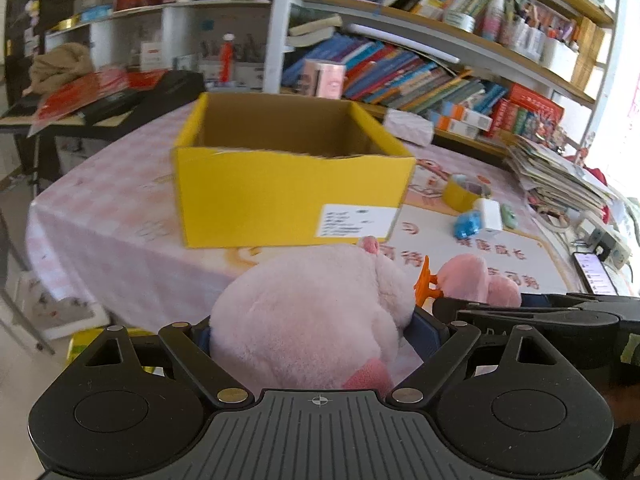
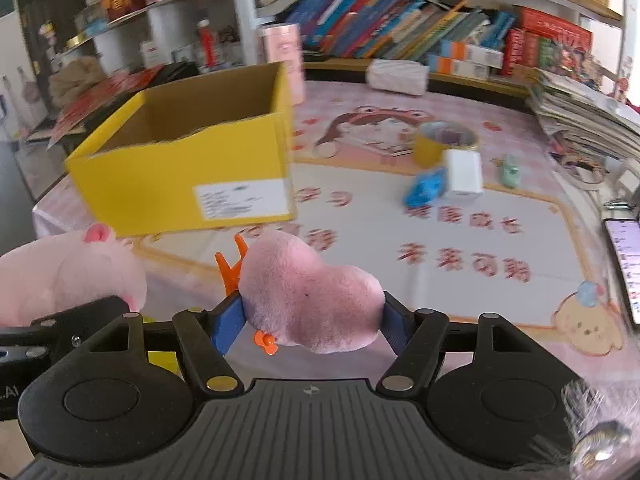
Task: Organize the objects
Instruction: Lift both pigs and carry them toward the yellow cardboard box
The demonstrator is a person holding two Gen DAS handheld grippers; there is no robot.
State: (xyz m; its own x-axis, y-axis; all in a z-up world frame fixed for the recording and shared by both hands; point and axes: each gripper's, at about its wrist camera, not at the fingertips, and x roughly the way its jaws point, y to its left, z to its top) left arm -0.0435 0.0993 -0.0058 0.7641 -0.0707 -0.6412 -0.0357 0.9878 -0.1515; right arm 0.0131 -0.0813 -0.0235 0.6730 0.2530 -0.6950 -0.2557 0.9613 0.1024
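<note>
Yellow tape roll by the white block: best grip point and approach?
Take the yellow tape roll from above, one finger inside the open core, one outside on the near wall. It lies flat, hole up, and the white block crowds its near right side.

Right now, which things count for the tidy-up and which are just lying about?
In play: pink plush toy, gripped by left gripper and right gripper; yellow box; tape roll; blue toy; white charger.
Lying about: shelved books; magazine stack; phone.
</note>
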